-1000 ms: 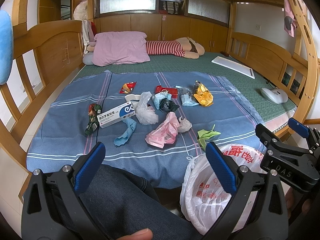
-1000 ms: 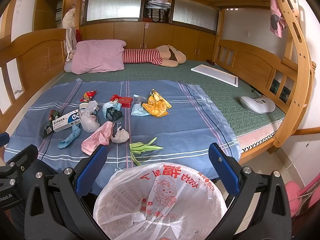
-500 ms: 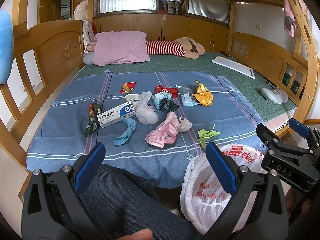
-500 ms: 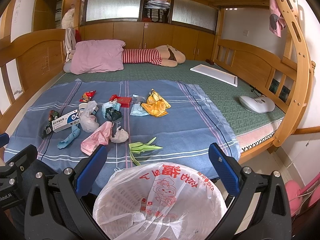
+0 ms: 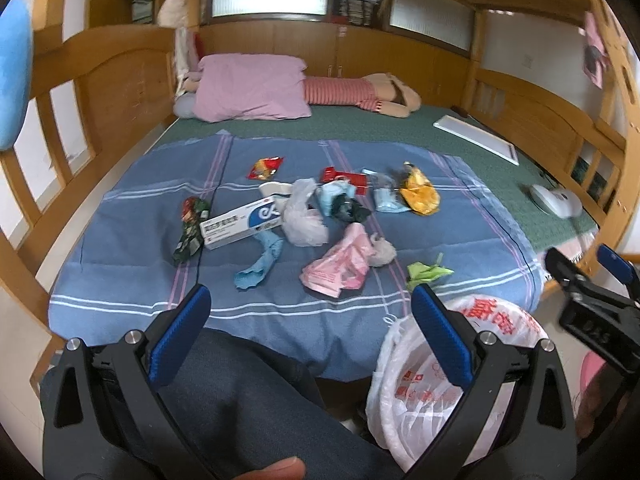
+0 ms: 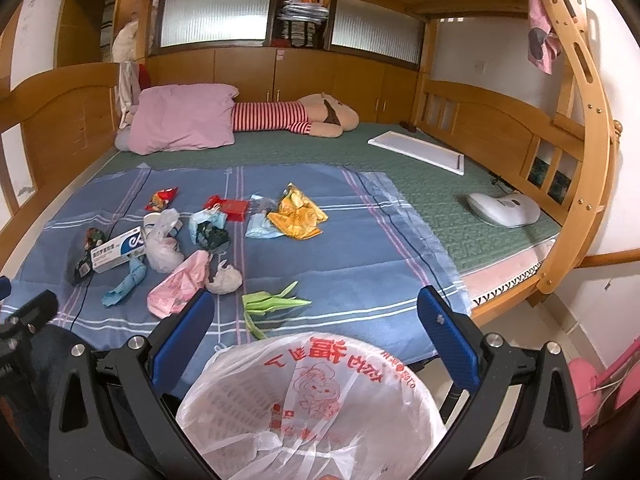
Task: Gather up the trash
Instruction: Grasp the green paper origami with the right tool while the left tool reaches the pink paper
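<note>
Several pieces of trash lie on a blue striped blanket [image 5: 120,248]: a white and blue carton [image 5: 244,222], a pink plastic bag [image 5: 340,266], a light blue glove [image 5: 260,266], a folded green paper [image 6: 276,302], an orange wrapper [image 6: 296,216], a clear bag [image 5: 302,220]. A basket lined with a white plastic bag [image 6: 312,408] stands at the bed's near edge. My left gripper [image 5: 310,338] is open over a person's dark trouser leg, short of the blanket. My right gripper [image 6: 316,334] is open above the basket, holding nothing.
A pink pillow [image 6: 184,118] and a striped plush toy [image 6: 296,116] lie at the bed's far end. A white board [image 6: 418,152] and a white device [image 6: 504,210] rest on the green mat at the right. Wooden rails enclose the bed.
The left gripper's view has shifted slightly and is blurred by motion; the trash sits a little lower in it. The right gripper's view is almost unchanged. Both stay open.
</note>
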